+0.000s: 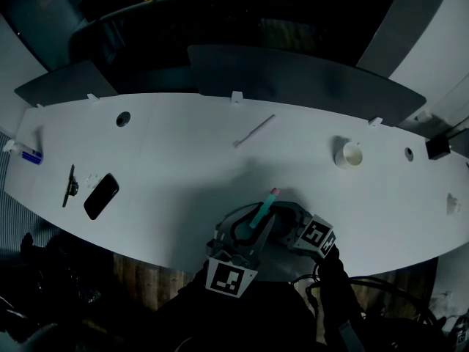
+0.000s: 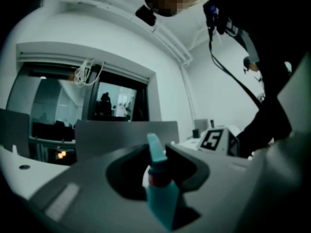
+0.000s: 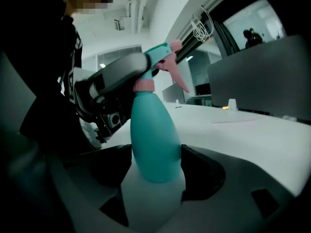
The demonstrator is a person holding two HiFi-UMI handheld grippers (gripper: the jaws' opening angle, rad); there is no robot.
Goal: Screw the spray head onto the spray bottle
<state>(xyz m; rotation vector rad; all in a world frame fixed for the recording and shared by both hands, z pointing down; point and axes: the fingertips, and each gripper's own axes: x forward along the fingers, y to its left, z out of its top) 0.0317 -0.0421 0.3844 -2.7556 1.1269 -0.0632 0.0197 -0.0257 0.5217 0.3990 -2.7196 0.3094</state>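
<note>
The spray bottle (image 3: 153, 125) stands between the jaws of the right tool (image 3: 155, 164), which are clamped on its teal lower body. The spray head (image 3: 164, 52) sits above this tool, on the neck of the bottle, with its pink collar (image 3: 143, 85) at the joint. The left tool (image 2: 158, 159) is closed on the head from the side opposite the right tool.

I think the main danger is a crooked thread. If the head leans on the neck while it is turned, the collar may jam or skip and the head will look seated but stay loose. The bottle is smooth and narrows upward, so it may also rotate or slide inside the right tool. The left tool seems to grip the head and not the collar, so the turn may not reach the thread.

Both tools are held near each other, just over the near edge of the white surface (image 1: 183, 152). The left one points about level, the right one slightly downward. I cannot tell if the bottle touches the surface.
</note>
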